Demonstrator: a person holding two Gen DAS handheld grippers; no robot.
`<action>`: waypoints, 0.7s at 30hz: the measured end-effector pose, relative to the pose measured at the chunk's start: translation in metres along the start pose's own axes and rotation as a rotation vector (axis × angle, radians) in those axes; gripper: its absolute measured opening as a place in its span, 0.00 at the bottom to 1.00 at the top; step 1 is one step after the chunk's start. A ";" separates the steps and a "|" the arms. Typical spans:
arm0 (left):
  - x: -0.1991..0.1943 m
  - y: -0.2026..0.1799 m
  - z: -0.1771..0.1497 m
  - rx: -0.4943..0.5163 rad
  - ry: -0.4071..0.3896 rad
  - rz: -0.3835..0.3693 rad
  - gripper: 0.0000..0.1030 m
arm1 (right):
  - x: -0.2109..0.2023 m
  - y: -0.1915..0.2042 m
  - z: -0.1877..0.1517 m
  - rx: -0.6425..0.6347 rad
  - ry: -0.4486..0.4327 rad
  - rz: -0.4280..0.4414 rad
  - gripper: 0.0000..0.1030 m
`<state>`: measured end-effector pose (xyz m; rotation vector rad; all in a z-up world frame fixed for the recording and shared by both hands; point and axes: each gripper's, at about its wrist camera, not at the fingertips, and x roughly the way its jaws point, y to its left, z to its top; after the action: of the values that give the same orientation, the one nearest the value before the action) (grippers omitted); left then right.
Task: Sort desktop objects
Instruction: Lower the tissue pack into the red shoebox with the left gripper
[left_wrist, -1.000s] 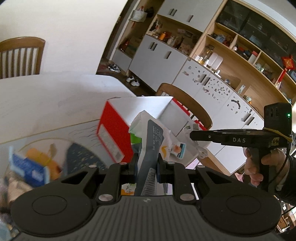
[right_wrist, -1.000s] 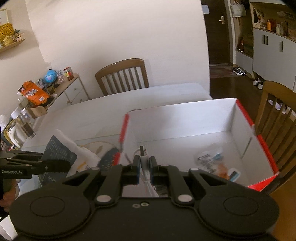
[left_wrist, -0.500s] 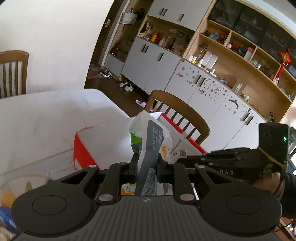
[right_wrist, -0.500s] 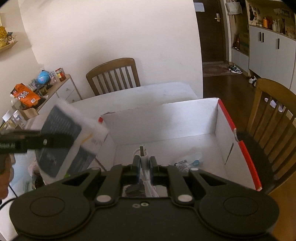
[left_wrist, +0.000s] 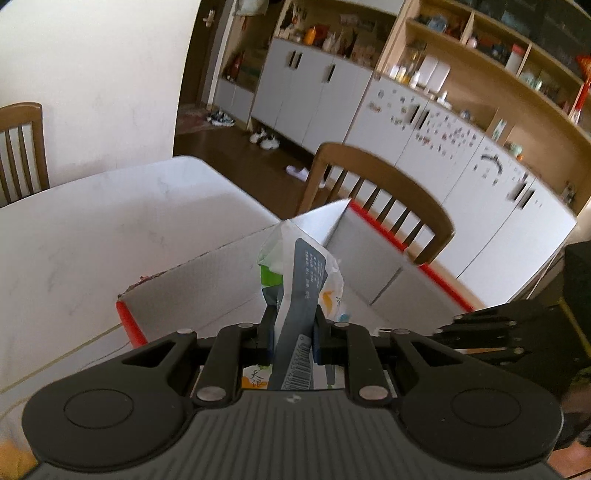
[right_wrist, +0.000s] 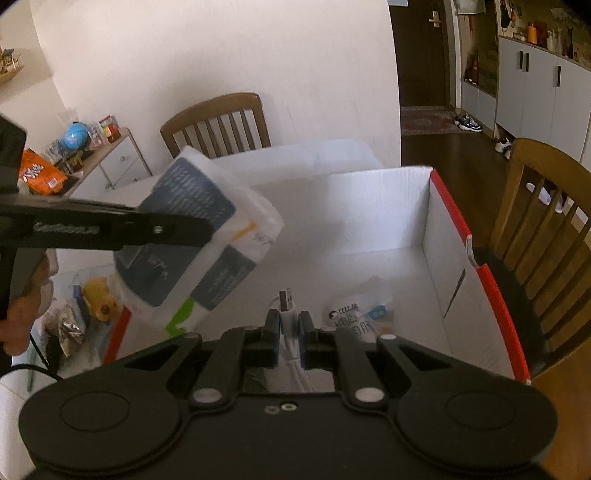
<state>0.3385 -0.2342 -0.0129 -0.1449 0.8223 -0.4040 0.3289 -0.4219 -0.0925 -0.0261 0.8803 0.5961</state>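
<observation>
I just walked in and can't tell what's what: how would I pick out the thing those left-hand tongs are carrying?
Find the big white cardboard box with red edges on the pale table. Above its near left corner, the left tongs pinch a soft packet, white with dark blue panels and a green patch. Unlike the small packet lying flat on the box floor, it is larger and held in mid-air.

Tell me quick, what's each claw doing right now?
Left claw: closed on a white and grey packet, over the box.
Right claw: closed on a white USB cable.
</observation>
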 end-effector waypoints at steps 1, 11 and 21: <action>0.005 0.000 0.001 0.002 0.014 0.007 0.16 | 0.003 -0.001 -0.001 0.000 0.007 -0.003 0.09; 0.039 -0.005 0.000 0.090 0.111 0.070 0.16 | 0.026 -0.005 -0.008 -0.001 0.066 -0.009 0.09; 0.066 -0.004 0.002 0.130 0.218 0.109 0.16 | 0.044 -0.005 -0.008 -0.017 0.123 -0.022 0.09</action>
<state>0.3790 -0.2647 -0.0559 0.0666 1.0109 -0.3733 0.3466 -0.4070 -0.1309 -0.0884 0.9935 0.5854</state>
